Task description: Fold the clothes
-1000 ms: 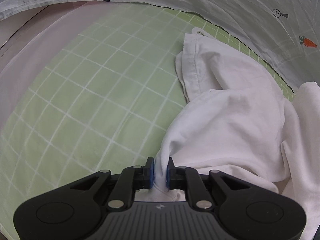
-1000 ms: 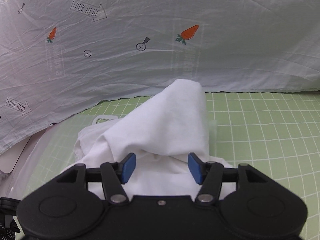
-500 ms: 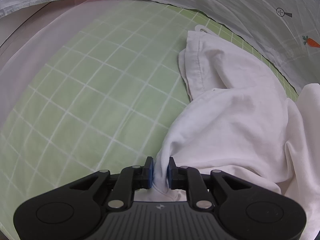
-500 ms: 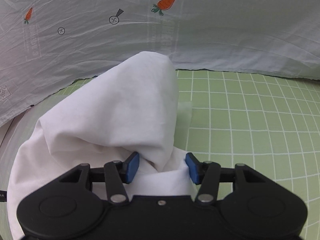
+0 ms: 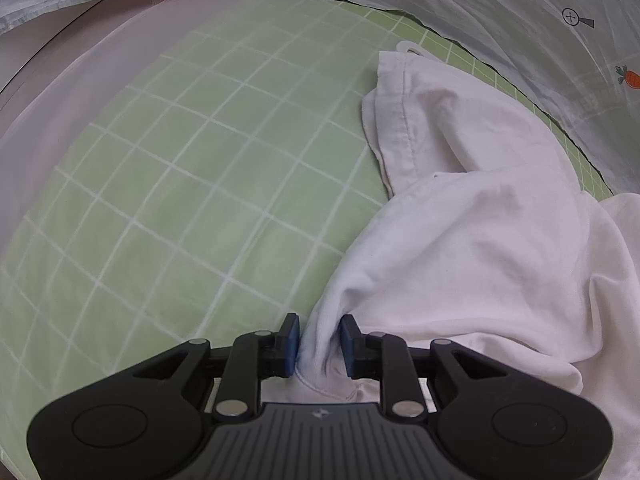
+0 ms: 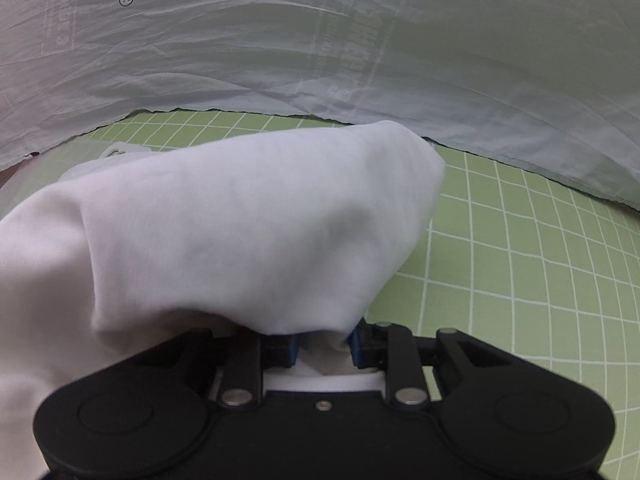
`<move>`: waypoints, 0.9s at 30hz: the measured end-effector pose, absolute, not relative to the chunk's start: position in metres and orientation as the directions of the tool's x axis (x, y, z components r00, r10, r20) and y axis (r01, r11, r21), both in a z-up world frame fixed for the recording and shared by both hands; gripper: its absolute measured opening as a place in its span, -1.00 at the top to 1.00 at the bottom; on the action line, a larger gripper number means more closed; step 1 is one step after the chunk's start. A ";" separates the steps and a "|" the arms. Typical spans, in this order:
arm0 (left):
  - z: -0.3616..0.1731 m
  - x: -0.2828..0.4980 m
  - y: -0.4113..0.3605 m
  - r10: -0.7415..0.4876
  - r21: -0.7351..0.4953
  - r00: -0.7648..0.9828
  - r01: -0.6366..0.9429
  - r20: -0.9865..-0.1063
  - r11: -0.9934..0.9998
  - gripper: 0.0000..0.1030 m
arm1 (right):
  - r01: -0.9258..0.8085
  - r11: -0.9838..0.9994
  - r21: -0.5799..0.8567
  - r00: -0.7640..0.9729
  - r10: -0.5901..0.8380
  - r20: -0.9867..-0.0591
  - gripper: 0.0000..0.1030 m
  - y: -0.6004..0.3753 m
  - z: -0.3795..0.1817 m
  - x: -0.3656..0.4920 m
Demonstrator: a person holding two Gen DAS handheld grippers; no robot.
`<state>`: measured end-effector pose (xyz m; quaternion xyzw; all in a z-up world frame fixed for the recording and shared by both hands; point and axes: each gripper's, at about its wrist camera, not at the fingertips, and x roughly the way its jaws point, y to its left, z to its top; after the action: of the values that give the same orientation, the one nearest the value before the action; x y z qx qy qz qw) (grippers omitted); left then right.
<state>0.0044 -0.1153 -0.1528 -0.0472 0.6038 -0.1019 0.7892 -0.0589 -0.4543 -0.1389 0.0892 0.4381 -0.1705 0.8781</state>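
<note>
A crumpled white garment [image 5: 472, 240] lies on the green grid mat [image 5: 192, 200], its hemmed edge toward the far side. My left gripper [image 5: 320, 344] pinches a bunched fold of it at the near left edge; its jaws are opening, and the cloth still fills the gap and touches both blue pads. In the right wrist view the same garment [image 6: 240, 232] rises in a big hump that drapes over my right gripper [image 6: 322, 346]. That gripper's jaws are closing, with a fold of white cloth caught between the pads.
A pale sheet printed with carrots and small symbols [image 6: 320, 60] hangs along the far edge of the mat [image 6: 540, 280]. Its other end [image 5: 520, 8] runs across the top of the left wrist view. A pinkish-white surface [image 5: 52, 92] borders the mat on the left.
My right gripper sank into the garment and drew its jaws in from wide apart onto a fold. The left gripper's pads spread slightly, with the cloth still between them.
</note>
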 end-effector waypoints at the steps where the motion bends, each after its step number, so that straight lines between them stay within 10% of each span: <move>1: -0.152 0.004 -0.114 -0.225 -0.206 0.252 0.098 -0.941 0.974 0.66 | 0.384 0.923 0.009 0.575 -0.232 -0.784 0.70 -0.454 -0.136 -0.064; 11: -0.113 -0.005 -0.106 -0.204 -0.179 0.356 0.103 -0.912 0.979 0.80 | 0.772 0.608 -0.186 0.442 -0.723 -0.530 1.00 -0.488 -0.068 -0.161; 18: -0.084 0.008 -0.108 -0.216 -0.172 0.421 0.141 -0.881 0.975 0.80 | 0.785 0.615 -0.078 0.465 -0.667 -0.583 0.99 -0.553 -0.036 -0.205; 21: -0.084 0.009 -0.105 -0.214 -0.180 0.424 0.120 -0.880 0.976 0.80 | 0.754 0.657 0.016 0.504 -0.563 -0.655 0.87 -0.548 -0.061 -0.197; 27: -0.093 0.004 -0.102 -0.195 -0.167 0.404 0.104 -0.894 0.980 0.79 | 0.704 0.576 0.415 0.665 -0.330 -0.670 0.03 -0.548 -0.102 -0.179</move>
<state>0.0040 -0.1020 -0.0934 -0.0425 0.5387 -0.0894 0.8367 -0.1789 -0.5483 -0.1016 0.3440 0.2719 -0.3061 0.8450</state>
